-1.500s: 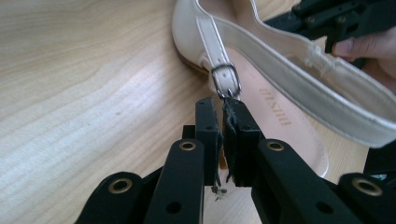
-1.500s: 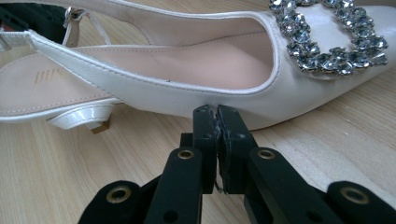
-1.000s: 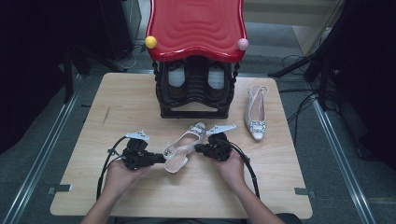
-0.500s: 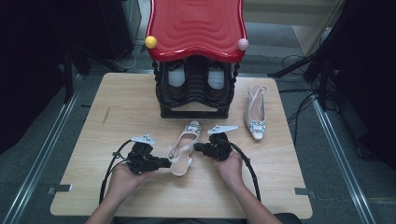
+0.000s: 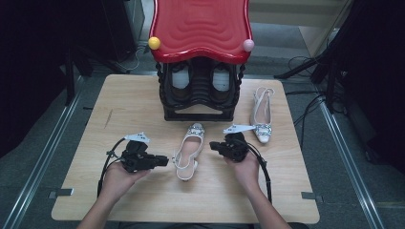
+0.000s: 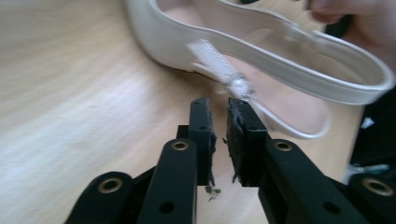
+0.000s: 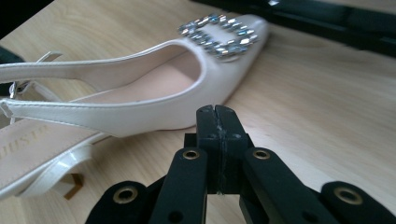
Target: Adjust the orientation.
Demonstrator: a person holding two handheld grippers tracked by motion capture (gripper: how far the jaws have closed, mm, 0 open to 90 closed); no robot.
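Two glossy cream slingback shoes, one (image 5: 188, 151) mid-frame, one (image 5: 260, 114) to its right, lie on the pale wooden desk (image 5: 119, 105). The left gripper (image 6: 218, 122) has just been opening, a narrow gap, holding nothing; the right gripper (image 7: 216, 112) is closed and empty.

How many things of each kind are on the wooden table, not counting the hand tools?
White slingback shoes with jewelled buckles: 2
Black shoe rack with red wavy top: 1
Total: 3
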